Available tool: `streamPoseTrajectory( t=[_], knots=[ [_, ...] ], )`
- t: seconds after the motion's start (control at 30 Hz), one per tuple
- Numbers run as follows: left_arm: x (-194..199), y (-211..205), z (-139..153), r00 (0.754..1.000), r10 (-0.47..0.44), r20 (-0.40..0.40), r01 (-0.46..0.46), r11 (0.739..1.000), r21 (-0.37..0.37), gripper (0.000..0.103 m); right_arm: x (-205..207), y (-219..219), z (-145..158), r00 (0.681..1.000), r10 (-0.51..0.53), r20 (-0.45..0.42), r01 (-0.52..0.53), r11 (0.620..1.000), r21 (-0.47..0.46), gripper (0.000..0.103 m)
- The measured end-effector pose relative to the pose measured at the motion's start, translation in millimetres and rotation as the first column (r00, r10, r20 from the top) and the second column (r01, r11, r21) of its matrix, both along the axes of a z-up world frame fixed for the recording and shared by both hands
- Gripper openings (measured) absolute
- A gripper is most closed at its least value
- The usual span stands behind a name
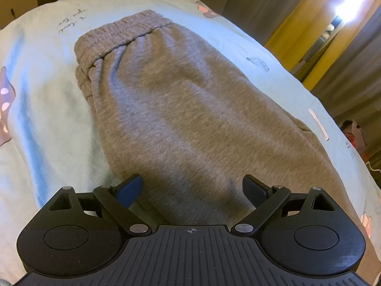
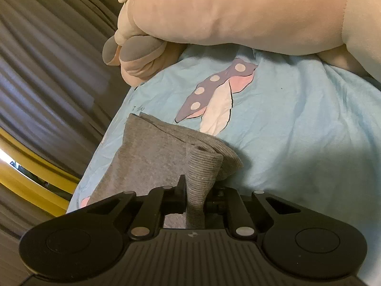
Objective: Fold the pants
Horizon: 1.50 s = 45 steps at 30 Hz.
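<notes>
Grey sweatpants point(image 1: 181, 109) lie folded lengthwise on a light blue bedsheet point(image 1: 42, 109), with the elastic waistband point(image 1: 123, 35) at the far end. My left gripper point(image 1: 191, 188) is open and empty, hovering just over the near part of the pants. In the right wrist view my right gripper point(image 2: 197, 190) is shut on the ribbed cuff point(image 2: 202, 166) of the pants, with the grey leg fabric point(image 2: 147, 152) bunched in front of it on the sheet.
A large beige plush toy point(image 2: 238, 12) lies along the far side of the bed. The sheet shows a printed mushroom point(image 2: 214, 95). Grey curtains point(image 2: 47, 71) and a yellow curtain point(image 1: 297, 23) hang beyond the bed edge.
</notes>
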State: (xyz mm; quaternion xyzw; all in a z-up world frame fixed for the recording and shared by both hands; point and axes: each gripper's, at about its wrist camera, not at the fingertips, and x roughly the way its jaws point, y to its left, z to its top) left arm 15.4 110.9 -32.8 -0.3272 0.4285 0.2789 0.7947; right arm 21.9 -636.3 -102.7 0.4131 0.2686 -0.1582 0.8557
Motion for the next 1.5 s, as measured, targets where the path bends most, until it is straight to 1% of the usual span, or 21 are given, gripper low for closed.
streamPoseTrajectory(
  t=[0.3, 0.37, 0.43, 0.5, 0.57, 0.6, 0.67, 0.73, 0.8, 0.9, 0.93, 0.97, 1.03, 1.07, 1.17, 1.23, 1.27, 1.4, 1.43, 1.47, 1.5],
  knots=[
    [-5.2, 2.5, 0.8, 0.999, 0.010, 0.035, -0.009, 1.000, -0.020, 0.096, 4.5, 1.5, 6.2, 0.999, -0.027, -0.040, 0.026, 1.000, -0.012, 0.010],
    [-6.7, 3.3, 0.8, 0.999, 0.012, 0.040, -0.011, 1.000, -0.023, 0.096, 8.6, 8.0, 16.2, 0.997, -0.037, -0.069, 0.034, 0.998, -0.055, 0.009],
    [-7.3, 3.4, 1.2, 0.999, 0.009, 0.046, -0.008, 1.000, -0.022, 0.096, 16.3, 26.1, 39.3, 0.996, -0.017, -0.085, 0.003, 0.986, -0.166, 0.008],
    [-8.6, 4.1, 1.4, 0.998, 0.009, 0.056, -0.007, 1.000, -0.026, 0.097, 26.7, 67.5, 74.3, 0.994, 0.075, -0.074, -0.098, 0.925, -0.366, 0.008],
    [-10.6, 5.4, 1.3, 0.998, 0.015, 0.067, -0.012, 0.999, -0.036, 0.097, 32.4, 125.5, 107.9, 0.969, 0.245, -0.033, -0.228, 0.837, -0.498, 0.008],
    [-11.3, 5.5, 1.5, 0.997, 0.018, 0.071, -0.015, 0.999, -0.040, 0.097, 31.9, 158.4, 121.0, 0.938, 0.345, -0.021, -0.298, 0.776, -0.556, 0.008],
    [-13.9, 6.7, 1.6, 0.997, 0.026, 0.079, -0.022, 0.999, -0.050, 0.097, 24.9, 226.2, 134.2, 0.844, 0.535, -0.017, -0.419, 0.640, -0.644, 0.008],
    [-16.2, 7.3, 2.1, 0.996, 0.030, 0.090, -0.025, 0.998, -0.054, 0.097, 17.3, 289.1, 126.7, 0.709, 0.704, -0.050, -0.553, 0.510, -0.659, 0.009],
    [-18.1, 7.8, 2.5, 0.995, 0.031, 0.098, -0.026, 0.998, -0.057, 0.097, 11.7, 337.9, 103.3, 0.606, 0.790, -0.093, -0.638, 0.413, -0.650, 0.009],
    [-19.8, 9.0, 2.1, 0.994, 0.032, 0.104, -0.025, 0.997, -0.067, 0.097, 14.0, 394.0, 51.1, 0.493, 0.838, -0.233, -0.785, 0.313, -0.535, 0.010],
    [-19.9, 9.2, 2.0, 0.994, 0.032, 0.102, -0.025, 0.997, -0.068, 0.097, 14.3, 406.0, 34.9, 0.457, 0.845, -0.279, -0.825, 0.286, -0.487, 0.011],
    [-19.7, 9.2, 1.8, 0.995, 0.031, 0.100, -0.024, 0.997, -0.067, 0.097, 12.1, 414.0, 25.0, 0.446, 0.838, -0.315, -0.837, 0.267, -0.477, 0.011],
    [-18.8, 9.5, 1.2, 0.995, 0.023, 0.102, -0.017, 0.998, -0.065, 0.097, 5.6, 419.8, 23.1, 0.451, 0.828, -0.333, -0.817, 0.233, -0.528, 0.011],
    [-17.6, 9.3, 1.0, 0.995, 0.019, 0.101, -0.013, 0.998, -0.062, 0.097, 7.5, 415.7, 27.6, 0.452, 0.832, -0.322, -0.820, 0.247, -0.516, 0.011],
    [-14.6, 8.8, -0.9, 0.996, 0.012, 0.090, -0.006, 0.998, -0.066, 0.097, 11.4, 397.4, 37.4, 0.482, 0.839, -0.253, -0.826, 0.339, -0.450, 0.011],
    [-12.6, 7.7, -0.9, 0.997, 0.002, 0.082, 0.003, 0.998, -0.057, 0.097, 9.2, 392.7, 37.9, 0.483, 0.843, -0.236, -0.837, 0.364, -0.409, 0.011],
    [-12.3, 7.1, -0.5, 0.997, -0.004, 0.082, 0.008, 0.999, -0.054, 0.097, 6.1, 393.1, 36.6, 0.478, 0.846, -0.235, -0.842, 0.364, -0.399, 0.012],
    [-15.2, 9.5, -1.1, 0.995, 0.005, 0.096, 0.001, 0.998, -0.068, 0.097, -3.5, 401.8, 34.2, 0.429, 0.858, -0.283, -0.873, 0.314, -0.372, 0.024],
    [-16.3, 10.4, -1.3, 0.995, 0.011, 0.099, -0.003, 0.997, -0.074, 0.097, -4.1, 400.7, 38.7, 0.423, 0.863, -0.275, -0.879, 0.318, -0.356, 0.035],
    [-16.9, 11.0, -1.5, 0.995, 0.014, 0.099, -0.007, 0.997, -0.079, 0.097, -1.6, 397.4, 41.3, 0.411, 0.875, -0.256, -0.892, 0.328, -0.312, 0.053],
    [-17.4, 11.1, -1.5, 0.995, 0.015, 0.099, -0.007, 0.997, -0.080, 0.097, 2.4, 390.2, 43.7, 0.402, 0.889, -0.221, -0.903, 0.345, -0.256, 0.060]
  ],
)
